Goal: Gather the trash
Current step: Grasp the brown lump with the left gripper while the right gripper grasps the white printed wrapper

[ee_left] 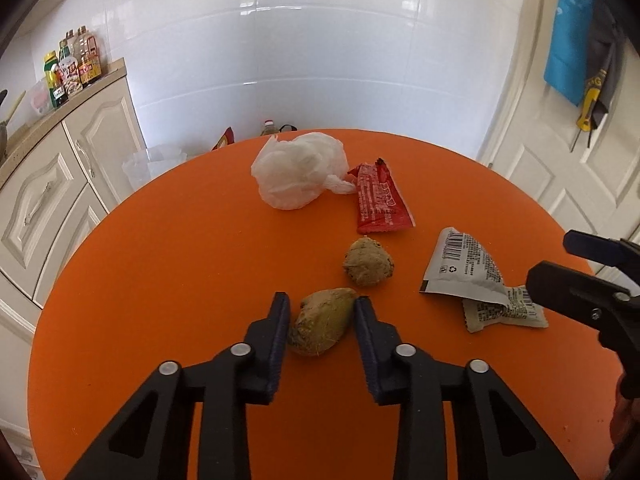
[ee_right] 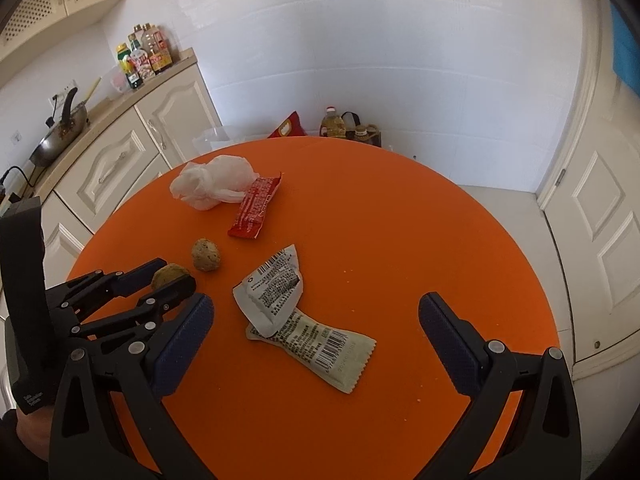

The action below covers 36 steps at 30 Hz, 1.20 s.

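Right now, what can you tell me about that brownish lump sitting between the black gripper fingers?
The brownish lump is an irregular, knobbly piece, tan to olive, with a rough, fibrous skin like a root or food scrap. It lies on the orange table, between the fingers of the left gripper, which stand close on either side; whether they press it is hard to tell. A rounder lump lies just beyond, apart from it.

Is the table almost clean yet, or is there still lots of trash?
Nothing looks cleared yet. The left tongs are closed around one brown lump. The right tongs hang open above two pale wrappers. Also left: another lump, the red wrapper, and the white bag.
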### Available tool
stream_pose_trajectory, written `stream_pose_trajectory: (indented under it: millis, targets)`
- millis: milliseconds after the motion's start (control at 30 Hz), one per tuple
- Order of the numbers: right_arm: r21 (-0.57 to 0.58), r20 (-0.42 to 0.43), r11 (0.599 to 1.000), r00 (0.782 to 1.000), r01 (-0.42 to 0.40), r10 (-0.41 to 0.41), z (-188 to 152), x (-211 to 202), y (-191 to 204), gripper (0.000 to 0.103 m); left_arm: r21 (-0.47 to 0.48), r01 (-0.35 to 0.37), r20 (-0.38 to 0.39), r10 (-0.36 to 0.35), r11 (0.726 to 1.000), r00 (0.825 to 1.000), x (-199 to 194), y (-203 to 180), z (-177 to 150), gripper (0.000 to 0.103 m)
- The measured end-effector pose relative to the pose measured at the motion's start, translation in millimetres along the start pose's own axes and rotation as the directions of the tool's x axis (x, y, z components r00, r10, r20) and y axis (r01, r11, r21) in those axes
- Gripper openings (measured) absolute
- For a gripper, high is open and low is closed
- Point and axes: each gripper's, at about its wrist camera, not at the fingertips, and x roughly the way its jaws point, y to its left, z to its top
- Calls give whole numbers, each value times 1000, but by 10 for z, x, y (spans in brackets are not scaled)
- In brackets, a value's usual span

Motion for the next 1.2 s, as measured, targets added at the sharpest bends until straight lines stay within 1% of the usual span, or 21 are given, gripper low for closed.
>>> stream_pose_trajectory:
  millis: [33, 133, 167, 200, 233, 267, 300, 367, 400, 467, 500, 567, 600, 733, 767, 900, 1033, 1067, 1100, 1133, 1200]
  targets:
    - [-7, -8, 1000, 1000, -1, 1, 7, 47, 26, 103, -14, 12, -3, -12, 1000, 1000, 24, 33, 43, 26]
    - [-33, -21, 999, 1000, -14, 13, 23, 188, 115, 100, -35, 7, 2, -7, 999, 1000, 111, 59, 195, 25]
    - [-43, -29, 999, 999, -18, 17, 25, 243, 146, 95, -46, 12, 4, -12, 999, 1000, 142, 66, 251, 24]
    - [-56, -46, 998, 999, -17, 14, 22, 308, 181, 88, -56, 14, 7, -14, 998, 1000, 172, 72, 306, 24]
    - [-71, -55, 997, 998, -18, 14, 16, 362, 211, 83, -65, 13, 10, -12, 998, 1000, 199, 71, 360, 23]
    - [-83, -66, 996, 998, -21, 15, 8, 425, 245, 74, -69, 11, 14, -10, 998, 1000, 207, 48, 388, 23]
    - [-100, -65, 995, 998, -5, -1, -2, 464, 282, 73, -74, 9, 16, -8, 997, 1000, 239, 38, 452, 23]
    - [-137, -50, 990, 998, 18, -25, -10, 484, 346, 67, -83, 11, 23, -9, 996, 1000, 272, 28, 537, 23]
    - [-144, -43, 990, 999, 15, -21, -11, 488, 355, 53, -85, 11, 28, -8, 996, 1000, 297, 15, 593, 23]
    - [-154, -28, 988, 999, 28, -33, -31, 486, 358, 47, -89, 12, 35, -9, 996, 999, 329, -6, 671, 23]
    - [-158, -26, 987, 999, 23, -28, -41, 477, 356, 42, -92, 15, 38, -11, 996, 999, 316, -2, 662, 23]
    - [-138, -27, 990, 1000, -10, 6, -52, 442, 318, 40, -93, 20, 45, -15, 996, 999, 323, -25, 670, 23]
    - [-132, -25, 991, 1000, -17, 13, -60, 422, 310, 39, -94, 25, 48, -20, 995, 999, 366, -57, 740, 23]
    - [-104, 9, 994, 999, -41, 42, -94, 228, 273, 39, -98, 39, 65, -33, 994, 997, 386, -79, 880, 23]
    - [-102, 19, 994, 999, -43, 45, -97, 159, 262, 39, -98, 44, 72, -37, 994, 997, 280, -133, 768, 22]
    - [-89, 58, 995, 997, -49, 54, -143, -153, 222, 39, -89, 60, 102, -51, 994, 993, 252, -211, 910, 22]
    - [-67, 102, 996, 992, -61, 67, -212, -514, 142, 39, -68, 83, 136, -73, 994, 988, 81, -341, 902, 22]
    - [-64, 115, 996, 991, -60, 67, -238, -612, 116, 39, -63, 89, 144, -80, 994, 986, 24, -258, 844, 22]
    - [-60, 126, 997, 990, -58, 65, -260, -705, 91, 39, -52, 94, 153, -85, 994, 984, 26, -324, 919, 22]
    - [-53, 142, 997, 988, -55, 62, -285, -808, 56, 39, -41, 101, 162, -93, 994, 982, -24, -305, 913, 22]
    - [-40, 167, 998, 984, -51, 57, -336, -979, -11, 39, -20, 117, 178, -112, 993, 978, -198, -346, 754, 22]
